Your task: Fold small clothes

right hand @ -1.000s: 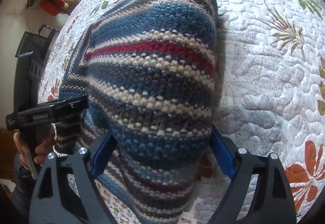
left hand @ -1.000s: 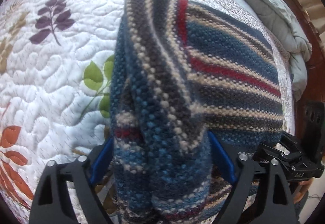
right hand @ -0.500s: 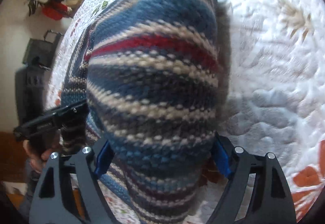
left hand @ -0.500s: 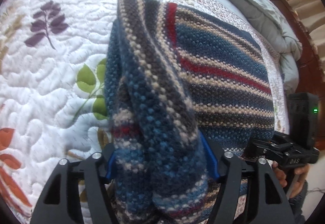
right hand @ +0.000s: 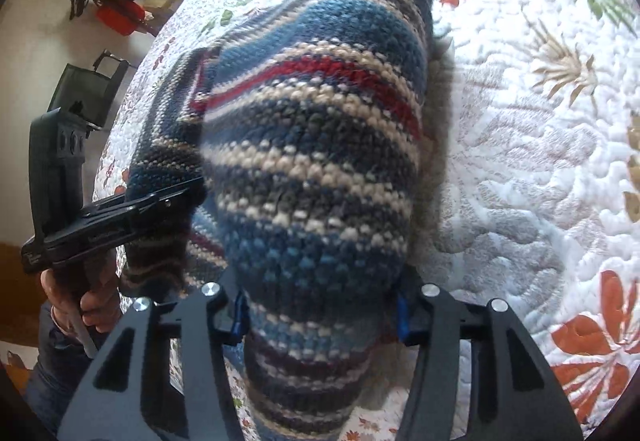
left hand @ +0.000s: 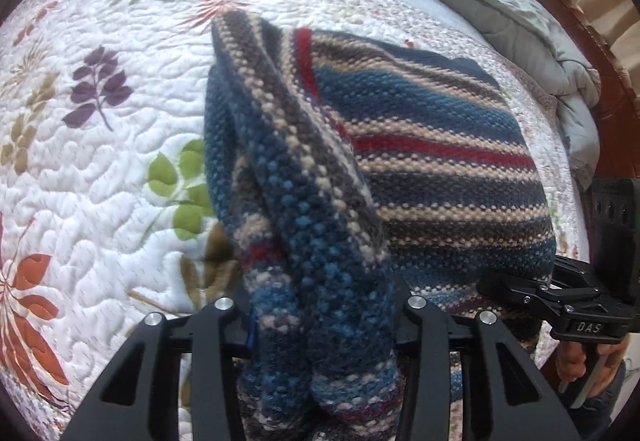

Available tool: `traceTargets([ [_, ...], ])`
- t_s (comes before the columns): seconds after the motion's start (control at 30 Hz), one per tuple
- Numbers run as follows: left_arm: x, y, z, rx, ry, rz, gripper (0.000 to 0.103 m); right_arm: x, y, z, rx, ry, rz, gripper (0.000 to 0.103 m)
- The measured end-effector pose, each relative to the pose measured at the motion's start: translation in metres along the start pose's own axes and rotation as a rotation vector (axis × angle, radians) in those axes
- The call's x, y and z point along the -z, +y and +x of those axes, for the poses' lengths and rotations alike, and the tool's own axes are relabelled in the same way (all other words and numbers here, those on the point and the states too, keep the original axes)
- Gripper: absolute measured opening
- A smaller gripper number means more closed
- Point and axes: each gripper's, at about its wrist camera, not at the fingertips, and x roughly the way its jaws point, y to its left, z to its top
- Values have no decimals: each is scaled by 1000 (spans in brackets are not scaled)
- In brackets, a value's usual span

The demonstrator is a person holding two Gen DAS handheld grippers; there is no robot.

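Observation:
A striped knit sweater (left hand: 432, 145) in blue, cream, grey and red is held up over a quilted bedspread (left hand: 100, 169). My left gripper (left hand: 320, 321) is shut on a bunched corner of it, which hides the fingertips. My right gripper (right hand: 320, 313) is shut on the other corner of the sweater (right hand: 316, 161), which drapes away from the jaws. The right gripper also shows in the left wrist view (left hand: 560, 301) at the sweater's right edge. The left gripper shows in the right wrist view (right hand: 120, 217), clamped on the left edge.
A grey duvet (left hand: 520, 13) lies bunched at the bed's far side by a wooden headboard (left hand: 612, 113). A black bag (right hand: 84, 93) and red item (right hand: 120, 17) stand on the floor beyond the bed. The floral quilt (right hand: 520, 161) spreads to the right.
Both grippers have closed tighter on the sweater corners. The sweater has swung a little further out over the bed, and more of the far bed edge and duvet shows.

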Motion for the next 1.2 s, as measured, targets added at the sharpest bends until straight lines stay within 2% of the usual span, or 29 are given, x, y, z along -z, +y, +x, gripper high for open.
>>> traceTargets([
  [0.17,-4,-20,-5,67,-7,-1,42,4,-10,-29,22,-46,-14,50],
  [0.33,-9,-71,-6,122,-19,47,42,9,-31,-73,79,-109,-34,50],
  [0.47,-9,-111,1,150,-26,78,42,18,-65,-106,102,-146,-2,50],
  [0.6,-3,-130,25,136,13,112,43,29,-104,-105,84,-129,59,51],
  [0.73,4,-124,51,86,61,126,46,53,-149,-79,-9,-87,156,59],
  [0.87,13,-106,49,108,70,109,52,79,-159,-71,-82,-103,171,61],
  [1.07,36,-106,9,113,20,100,57,104,-146,-96,-26,-108,131,64],
  [1.13,50,-108,-2,83,3,127,59,113,-142,-104,-13,-109,115,64],
  [1.2,62,-114,-3,47,-11,144,59,119,-137,-106,1,-99,117,60],
])
